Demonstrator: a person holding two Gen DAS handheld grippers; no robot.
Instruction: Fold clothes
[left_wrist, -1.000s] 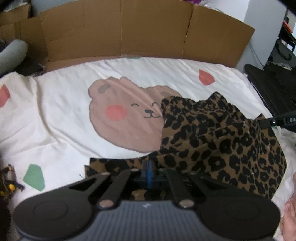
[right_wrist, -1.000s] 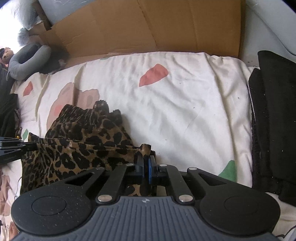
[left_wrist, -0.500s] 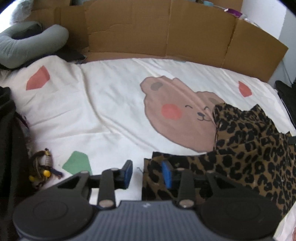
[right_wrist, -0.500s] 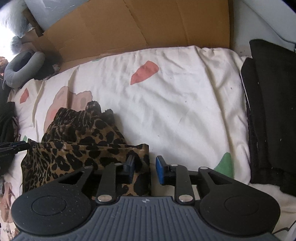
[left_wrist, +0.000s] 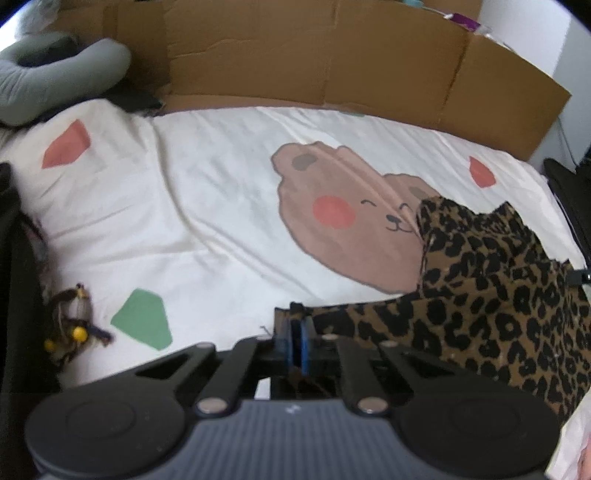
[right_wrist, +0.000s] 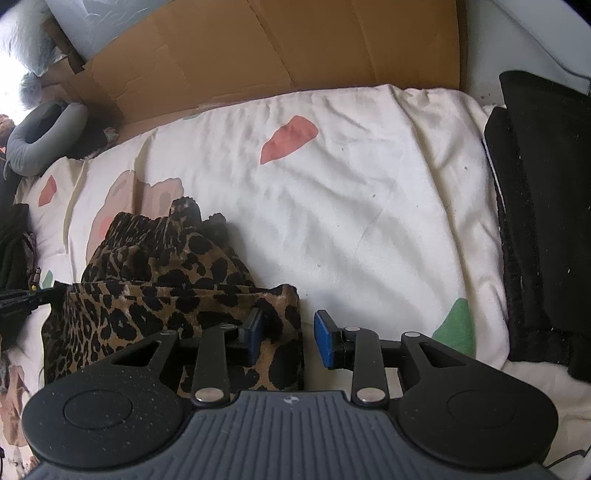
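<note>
Left gripper (left_wrist: 295, 341) has just snapped shut on the near-left corner of the leopard-print soft fabric garment (left_wrist: 491, 291); a thin edge of cloth sits between the blue pads. Right gripper (right_wrist: 288, 338) jaws have just been opening and stand apart, pads off the cloth, with the garment's near-right corner lying loose between them beside the left pad.

Garment lies bunched on the cream bedsheet with bear print (left_wrist: 221, 206), at 3 o'clock in the left view and 9 o'clock in the right view. Judgement: light, limp, slightly plush, no stiffness; it will sag and drag, not slide cleanly. Best holds are hem corners, pinched through the doubled edge. A single-layer pinch may slip.

Versus a second ago: both grippers were clamped on the near hem; the left one let go, shifted left and re-gripped at the corner; the right one released. Brown cardboard sheets (left_wrist: 332, 59) stand at 12 o'clock, grey neck pillow (left_wrist: 55, 77) at 10.
</note>
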